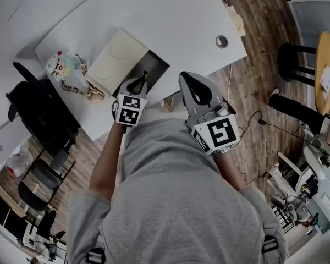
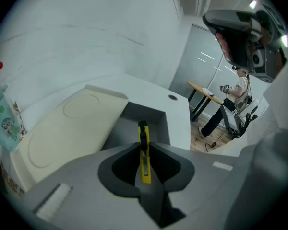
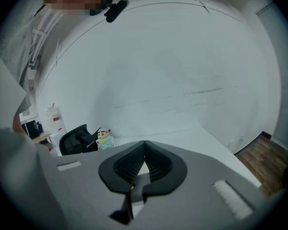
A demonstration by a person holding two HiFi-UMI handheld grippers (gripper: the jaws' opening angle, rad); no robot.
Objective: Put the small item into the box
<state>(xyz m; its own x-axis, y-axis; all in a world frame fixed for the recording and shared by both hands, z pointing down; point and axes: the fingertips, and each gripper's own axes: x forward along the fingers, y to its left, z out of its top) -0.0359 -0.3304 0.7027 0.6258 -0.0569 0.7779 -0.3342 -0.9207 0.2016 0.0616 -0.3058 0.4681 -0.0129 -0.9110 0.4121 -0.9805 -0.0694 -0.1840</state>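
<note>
Head view first: a white surface (image 1: 170, 15) cuts corner-wise across the room, with wood floor (image 1: 253, 81) beyond it and one round cable hole (image 1: 221, 41) in its top. One grey box (image 1: 157, 70) stands open near the edge, its one cream lid (image 1: 115, 59) lying alongside, and one cartoon doll (image 1: 59, 66) sits left of that. Two black chairs (image 1: 38, 111) crowd the left side. One round wooden table (image 1: 326, 65) and one dark stool (image 1: 294, 59) stand at the right. Two tongs are up: the left tongs (image 1: 138, 84) over the grey box, the right tongs (image 1: 188, 84) just beside them. Over to the left gripper view: the left tongs (image 2: 143, 145) are clamped narrow on one yellow utility knife (image 2: 144, 152), its black tip poking up in front of the grey box's open hollow, and one person (image 2: 240, 92) stands across the room. Right gripper view: the right tongs (image 3: 145, 143) are pressed together, nothing between them, aimed over the bare surface at a white wall (image 3: 182, 71). The cartoon doll and one of the black chairs sit off left.
</note>
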